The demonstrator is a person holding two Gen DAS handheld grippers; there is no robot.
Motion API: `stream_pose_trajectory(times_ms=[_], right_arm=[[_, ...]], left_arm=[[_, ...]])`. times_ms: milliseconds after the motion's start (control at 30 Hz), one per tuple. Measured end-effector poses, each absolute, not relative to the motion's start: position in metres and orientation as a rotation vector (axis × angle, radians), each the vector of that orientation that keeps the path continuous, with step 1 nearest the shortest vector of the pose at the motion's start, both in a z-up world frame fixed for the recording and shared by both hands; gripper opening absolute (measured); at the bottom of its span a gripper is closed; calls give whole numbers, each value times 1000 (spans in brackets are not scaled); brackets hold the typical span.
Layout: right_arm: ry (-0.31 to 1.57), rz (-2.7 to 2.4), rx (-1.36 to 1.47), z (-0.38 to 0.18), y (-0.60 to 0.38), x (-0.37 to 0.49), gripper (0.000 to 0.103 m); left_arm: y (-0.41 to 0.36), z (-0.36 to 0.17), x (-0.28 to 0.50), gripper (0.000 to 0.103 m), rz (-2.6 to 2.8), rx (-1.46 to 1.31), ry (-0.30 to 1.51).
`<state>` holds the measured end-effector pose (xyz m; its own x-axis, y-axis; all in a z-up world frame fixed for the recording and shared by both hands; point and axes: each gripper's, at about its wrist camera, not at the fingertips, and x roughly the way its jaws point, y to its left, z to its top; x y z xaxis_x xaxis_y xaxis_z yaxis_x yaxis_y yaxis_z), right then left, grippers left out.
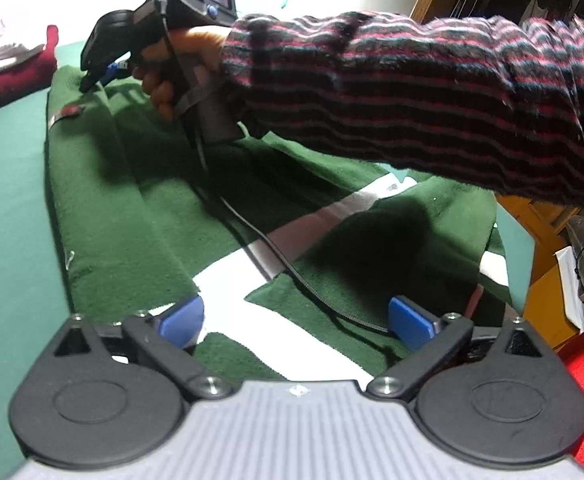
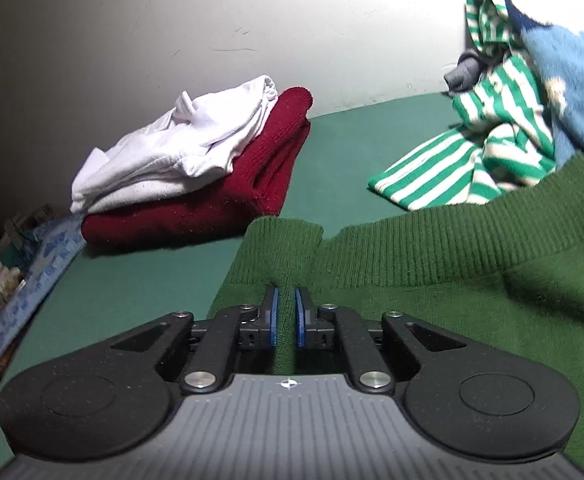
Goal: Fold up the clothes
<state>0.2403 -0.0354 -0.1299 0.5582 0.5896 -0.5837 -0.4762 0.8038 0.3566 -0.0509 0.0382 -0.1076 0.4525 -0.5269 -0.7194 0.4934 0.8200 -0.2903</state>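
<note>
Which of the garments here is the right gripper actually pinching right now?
The dark green sweater: the right gripper clamps a fold near its ribbed edge. The others lie untouched.

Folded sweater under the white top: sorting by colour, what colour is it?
Dark red sweater, clearest in the right wrist view.

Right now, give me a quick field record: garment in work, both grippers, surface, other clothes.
garment: dark green sweater, spread flat, ribbed edge bunched
right gripper: shut on a fold of the sweater near the ribbed edge
left gripper: open, fingers wide, over the sweater's near end
surface: green tabletop
folded stack: white garment on top of dark red sweater
unfolded pile: green-and-white striped garment, blue penguin sweater
</note>
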Motion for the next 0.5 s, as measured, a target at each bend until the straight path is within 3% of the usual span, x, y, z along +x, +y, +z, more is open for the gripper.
stream_pose_trajectory(times_ms=[33, 167, 400, 500], right_arm=[[736, 638, 180, -123, -42, 234, 13], [732, 718, 239, -94, -77, 200, 15], [897, 775, 195, -91, -142, 82, 20], [956, 781, 175, -99, -155, 37, 23]], left_arm=[[41, -104, -52, 89, -630, -48, 901], [66, -86, -63, 89, -611, -89, 857], [79, -104, -70, 90, -645, -103, 934], [67, -108, -74, 100, -703, -44, 915]])
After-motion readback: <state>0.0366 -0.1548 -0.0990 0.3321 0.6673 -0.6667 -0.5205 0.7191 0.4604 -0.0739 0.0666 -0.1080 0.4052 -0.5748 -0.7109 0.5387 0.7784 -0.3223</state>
